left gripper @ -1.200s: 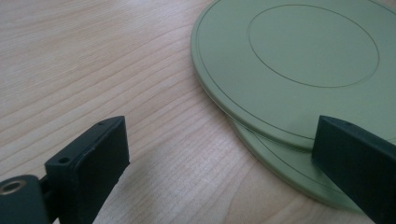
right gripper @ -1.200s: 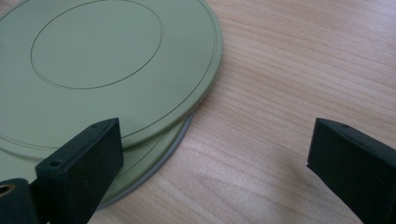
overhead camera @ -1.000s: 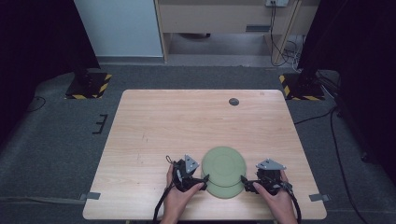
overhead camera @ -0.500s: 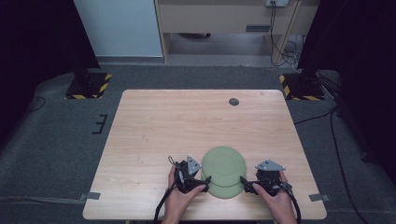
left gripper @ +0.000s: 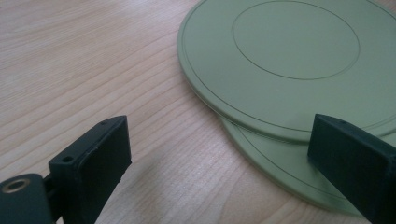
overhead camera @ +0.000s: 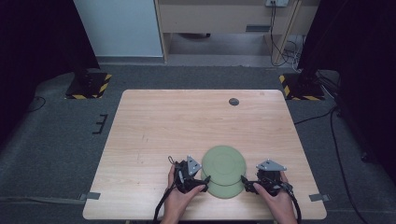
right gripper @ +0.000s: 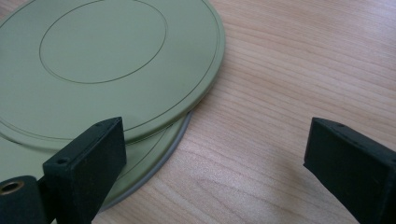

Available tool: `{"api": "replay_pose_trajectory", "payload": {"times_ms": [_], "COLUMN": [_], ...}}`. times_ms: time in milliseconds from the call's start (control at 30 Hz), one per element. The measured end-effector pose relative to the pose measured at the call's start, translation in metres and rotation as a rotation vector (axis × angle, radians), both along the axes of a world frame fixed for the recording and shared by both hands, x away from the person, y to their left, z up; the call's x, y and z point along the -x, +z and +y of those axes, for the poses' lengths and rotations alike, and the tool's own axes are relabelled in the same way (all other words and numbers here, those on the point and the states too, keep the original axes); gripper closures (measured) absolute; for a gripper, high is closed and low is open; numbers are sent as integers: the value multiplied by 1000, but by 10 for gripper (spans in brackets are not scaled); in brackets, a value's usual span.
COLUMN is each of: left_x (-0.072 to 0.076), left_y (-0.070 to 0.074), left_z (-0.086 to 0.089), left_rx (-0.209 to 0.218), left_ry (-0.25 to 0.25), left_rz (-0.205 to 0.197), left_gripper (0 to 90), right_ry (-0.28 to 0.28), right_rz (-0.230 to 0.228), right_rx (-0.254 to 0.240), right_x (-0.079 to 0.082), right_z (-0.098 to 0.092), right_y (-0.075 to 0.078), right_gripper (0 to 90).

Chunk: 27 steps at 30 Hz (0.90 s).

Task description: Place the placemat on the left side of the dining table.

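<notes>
Green, flat and round, two plates lie stacked near the front edge of the wooden table (overhead camera: 154, 135); the top plate (overhead camera: 224, 162) sits shifted back, off centre, on the lower plate (overhead camera: 226, 190). The left claw (overhead camera: 203, 179) rests at the stack's left edge, jaws spread, one over the lower plate's rim, gripping nothing. The right claw (overhead camera: 244, 180) sits at the right edge, released too; its jaws have just been closing a little, holding nothing. A small dark disc (overhead camera: 234, 101) lies far back.
</notes>
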<state>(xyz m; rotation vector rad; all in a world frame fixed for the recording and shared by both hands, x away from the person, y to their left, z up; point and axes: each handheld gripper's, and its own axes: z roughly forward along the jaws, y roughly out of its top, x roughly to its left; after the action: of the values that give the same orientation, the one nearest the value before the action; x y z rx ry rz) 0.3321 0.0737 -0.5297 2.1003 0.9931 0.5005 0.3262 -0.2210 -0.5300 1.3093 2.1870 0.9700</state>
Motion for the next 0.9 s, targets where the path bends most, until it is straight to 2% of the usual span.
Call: {"api": "replay_pose_trajectory", "payload": {"times_ms": [333, 900], "left_x": [-3, -13], "left_y": [-1, -2], "left_z": [-1, 0], "left_rx": [-9, 11], "left_ry": [16, 10], "left_rz": [-1, 30], "left_gripper": [52, 35], "right_ry": [-11, -39], "right_rz": [-2, -14], "right_rx": [-2, 1], "right_x": [-3, -12], "right_z": [0, -2], "right_y": [-1, -1], "right_gripper": [57, 46]}}
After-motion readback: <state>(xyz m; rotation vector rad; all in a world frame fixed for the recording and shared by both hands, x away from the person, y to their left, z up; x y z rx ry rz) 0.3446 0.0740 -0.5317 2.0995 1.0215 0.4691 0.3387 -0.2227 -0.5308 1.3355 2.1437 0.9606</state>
